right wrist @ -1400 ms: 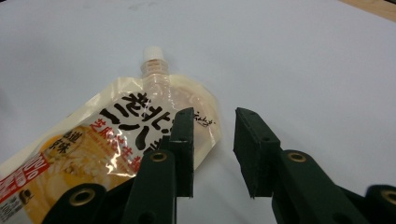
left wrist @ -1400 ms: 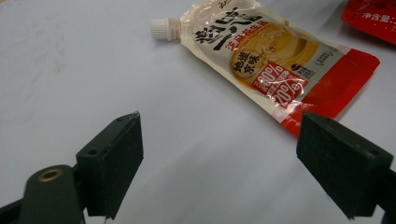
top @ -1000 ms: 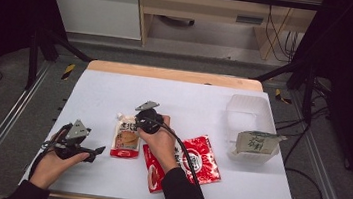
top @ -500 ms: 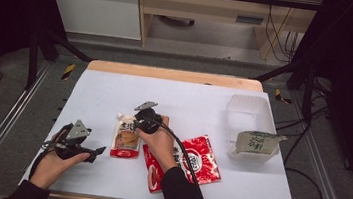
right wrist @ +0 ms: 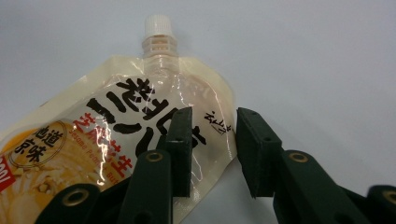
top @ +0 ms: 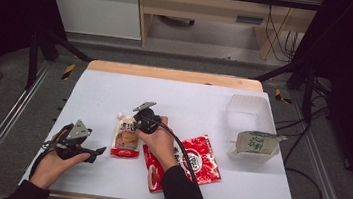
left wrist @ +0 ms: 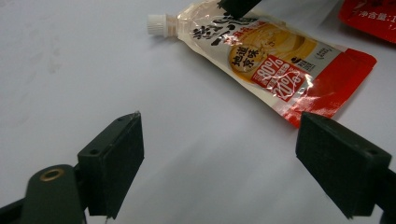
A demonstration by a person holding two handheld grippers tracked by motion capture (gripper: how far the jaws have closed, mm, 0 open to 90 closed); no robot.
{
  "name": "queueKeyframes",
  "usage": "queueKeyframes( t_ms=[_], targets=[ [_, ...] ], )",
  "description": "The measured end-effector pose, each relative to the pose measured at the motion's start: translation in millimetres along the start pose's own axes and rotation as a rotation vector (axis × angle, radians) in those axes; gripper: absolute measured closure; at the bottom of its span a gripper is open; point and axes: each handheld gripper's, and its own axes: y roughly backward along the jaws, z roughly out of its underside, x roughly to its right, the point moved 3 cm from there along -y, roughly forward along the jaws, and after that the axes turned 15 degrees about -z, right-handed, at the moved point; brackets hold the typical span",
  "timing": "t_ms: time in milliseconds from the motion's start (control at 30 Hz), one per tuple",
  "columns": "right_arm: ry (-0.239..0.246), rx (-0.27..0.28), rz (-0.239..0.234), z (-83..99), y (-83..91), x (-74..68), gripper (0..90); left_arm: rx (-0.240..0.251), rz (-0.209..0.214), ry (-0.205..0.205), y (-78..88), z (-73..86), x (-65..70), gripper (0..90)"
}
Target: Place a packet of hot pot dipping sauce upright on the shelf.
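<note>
A cream and red spouted pouch (top: 126, 136) lies flat on the white table, its white cap (right wrist: 158, 25) pointing away from me. My right gripper (top: 137, 123) hovers over the pouch's upper right edge. In the right gripper view, one jaw of this gripper (right wrist: 214, 121) is over the pouch (right wrist: 116, 126) and the other is just off its edge. The jaws have just been closing; a narrow gap still shows, and the pads do not press the pouch. My left gripper (top: 93, 151) rests low at the left, its jaws (left wrist: 219, 140) wide apart over bare table, short of the pouch (left wrist: 261, 60).
Two red packets (top: 198, 157) lie under and beside the right forearm. A clear plastic tub (top: 248, 117) at the right holds a green and white packet (top: 257, 141). The white table top (top: 204, 102) ends at a wooden far edge.
</note>
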Motion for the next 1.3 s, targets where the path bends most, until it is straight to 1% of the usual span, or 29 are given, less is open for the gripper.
queueKeyframes(
  t_ms=[133,200,233,267,300,333,433,500,533,700,733,767,800,833,867,900,933,967,1000,1033,1067,1100,1133,1167,1200,1267,1300],
  targets=[
    [-0.007,-0.009,-0.017,0.2,0.4,-0.8,74.5,0.001,0.003,-0.001,-0.1,-0.1,0.5,15.2],
    [-0.004,-0.016,-0.025,0.3,1.0,-1.4,80.4,0.001,0.004,-0.002,-0.1,-0.2,0.5,15.2],
    [-0.004,-0.016,-0.025,0.3,1.0,-1.4,80.4,0.000,0.004,-0.001,-0.1,-0.2,0.6,15.2],
    [-0.004,-0.015,-0.036,0.4,1.1,-1.5,84.0,0.000,0.004,-0.002,-0.1,-0.2,0.6,15.3],
    [-0.004,-0.015,-0.036,0.4,1.1,-1.5,84.0,0.000,0.004,-0.002,-0.1,-0.2,0.6,15.2],
    [-0.003,-0.017,-0.045,0.4,1.1,-1.8,86.8,0.000,0.004,-0.002,0.0,-0.2,0.6,15.2],
    [-0.002,-0.017,-0.043,0.0,1.3,-2.6,88.6,0.002,0.003,-0.001,0.0,-0.4,0.5,15.3],
    [0.008,-0.013,-0.043,-0.1,1.9,-3.2,89.4,0.001,0.003,0.000,-0.1,-0.2,0.1,15.3],
    [0.013,-0.007,-0.042,-1.0,3.7,-4.1,89.9,-0.002,0.004,-0.006,0.0,-0.1,-0.4,15.3],
    [0.029,0.006,-0.041,-3.7,10.0,-5.8,90.0,-0.001,0.004,-0.004,-0.1,-0.3,-0.7,15.3],
    [0.037,0.010,-0.042,-4.7,14.9,-7.0,90.0,0.001,0.004,-0.004,0.1,-0.7,-0.6,15.3],
    [0.037,0.010,-0.042,-4.7,14.9,-7.0,90.0,0.001,0.004,-0.004,0.1,-0.7,-0.6,15.3],
    [0.050,0.025,-0.047,-6.7,21.3,-7.9,90.0,0.003,0.004,0.000,-0.3,-1.1,0.1,15.3],
    [0.050,0.025,-0.047,-6.7,21.3,-7.9,90.0,0.003,0.004,0.000,-0.3,-1.1,0.1,15.3],
    [0.062,0.046,-0.053,-9.2,28.9,-10.0,90.0,0.005,0.004,0.000,-0.3,-1.7,0.3,15.3],
    [0.062,0.046,-0.053,-9.2,28.9,-10.0,90.0,0.005,0.004,0.000,-0.3,-1.7,0.3,15.3],
    [0.073,0.064,-0.058,-11.9,37.3,-13.3,90.0,0.007,0.004,-0.001,-0.1,-2.2,0.3,15.4],
    [0.073,0.064,-0.058,-11.9,37.3,-13.3,90.0,0.009,0.004,-0.001,0.1,-2.8,0.2,15.4],
    [0.087,0.089,-0.067,-14.8,45.8,-17.9,90.0,0.016,0.003,0.002,1.0,-4.4,0.1,15.5],
    [0.087,0.089,-0.067,-14.8,45.8,-17.9,90.0,0.016,0.003,0.002,1.0,-4.4,0.1,15.9],
    [0.106,0.107,-0.075,-17.4,54.2,-23.2,90.0,0.026,0.000,0.007,2.0,-6.1,-0.3,15.9],
    [0.106,0.107,-0.075,-17.4,54.2,-23.2,90.0,0.026,0.000,0.007,2.0,-6.1,-0.3,16.0],
    [0.116,0.113,-0.077,-18.4,58.0,-26.1,90.0,0.027,-0.002,0.006,2.5,-6.7,-0.6,16.0],
    [0.127,0.129,-0.083,-20.0,64.5,-31.6,90.0,0.028,-0.001,0.005,3.1,-7.4,-0.8,16.1],
    [0.127,0.129,-0.083,-20.0,64.5,-31.6,90.0,0.032,-0.001,0.007,3.5,-8.2,-0.7,16.1],
    [0.149,0.150,-0.095,-22.0,72.2,-38.5,90.0,0.044,-0.002,0.010,6.8,-12.1,-3.0,16.3],
    [0.149,0.150,-0.095,-22.0,72.2,-38.5,90.0,0.044,-0.002,0.010,6.8,-12.1,-3.0,16.3]
  ],
)
